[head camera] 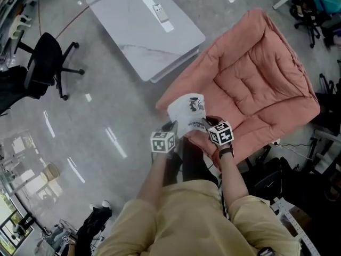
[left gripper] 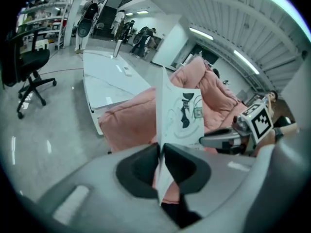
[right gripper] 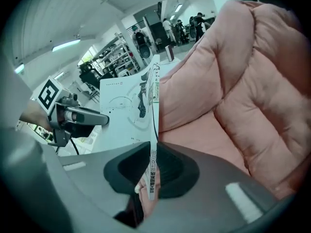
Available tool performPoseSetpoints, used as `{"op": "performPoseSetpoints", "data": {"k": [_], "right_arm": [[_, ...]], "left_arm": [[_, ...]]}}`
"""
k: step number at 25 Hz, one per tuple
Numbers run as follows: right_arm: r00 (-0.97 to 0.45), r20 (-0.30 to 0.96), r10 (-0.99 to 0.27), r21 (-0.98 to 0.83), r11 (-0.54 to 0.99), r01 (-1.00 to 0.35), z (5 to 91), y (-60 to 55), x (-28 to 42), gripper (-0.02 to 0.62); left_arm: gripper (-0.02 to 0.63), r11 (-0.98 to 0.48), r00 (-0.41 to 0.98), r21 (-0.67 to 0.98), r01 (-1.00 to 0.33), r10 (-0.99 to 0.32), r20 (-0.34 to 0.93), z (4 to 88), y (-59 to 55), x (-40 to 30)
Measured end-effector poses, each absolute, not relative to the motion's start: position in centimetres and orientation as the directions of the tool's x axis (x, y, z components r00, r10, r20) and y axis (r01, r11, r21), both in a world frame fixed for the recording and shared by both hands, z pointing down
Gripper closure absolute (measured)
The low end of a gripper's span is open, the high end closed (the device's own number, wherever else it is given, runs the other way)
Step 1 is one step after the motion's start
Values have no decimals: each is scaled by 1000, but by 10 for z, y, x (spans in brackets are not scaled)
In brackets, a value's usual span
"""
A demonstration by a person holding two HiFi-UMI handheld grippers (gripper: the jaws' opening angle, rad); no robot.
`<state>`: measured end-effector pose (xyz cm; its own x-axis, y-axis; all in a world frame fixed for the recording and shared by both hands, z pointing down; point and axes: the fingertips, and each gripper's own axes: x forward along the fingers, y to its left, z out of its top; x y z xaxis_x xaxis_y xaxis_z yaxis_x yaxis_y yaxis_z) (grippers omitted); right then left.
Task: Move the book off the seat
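The book point(head camera: 187, 112) is a thin white paperback with a black drawing and small print on its cover. It is lifted clear of the seat point(head camera: 256, 84), in the air just over the seat's front edge, its cover tilted up and slightly curled. The left gripper point(left gripper: 161, 152) pinches one edge between its dark fingers point(left gripper: 141, 166). The right gripper point(right gripper: 153, 152) clamps the printed spine. The seat is a wide salmon-pink padded lounge chair with a quilted cushion and thick rolled sides, and it stands on the grey floor point(head camera: 106, 105).
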<state>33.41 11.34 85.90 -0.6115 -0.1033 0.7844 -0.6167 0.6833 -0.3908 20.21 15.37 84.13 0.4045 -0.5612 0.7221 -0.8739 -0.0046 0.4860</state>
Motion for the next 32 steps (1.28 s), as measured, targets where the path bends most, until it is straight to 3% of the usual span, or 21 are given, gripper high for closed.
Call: {"op": "performPoseSetpoints", "data": {"k": [11, 21, 32], "right_arm": [[-589, 685, -428, -304, 567, -766, 712, 154, 369, 554], [-540, 412, -734, -245, 481, -841, 537, 149, 422, 554], [-474, 157, -866, -130, 458, -879, 388, 198, 468, 554]], "left_arm": [[568, -301, 514, 425, -854, -616, 596, 690, 164, 234], [571, -590, 645, 262, -763, -669, 370, 505, 135, 286], [572, -703, 716, 137, -698, -681, 152, 362, 174, 329]]}}
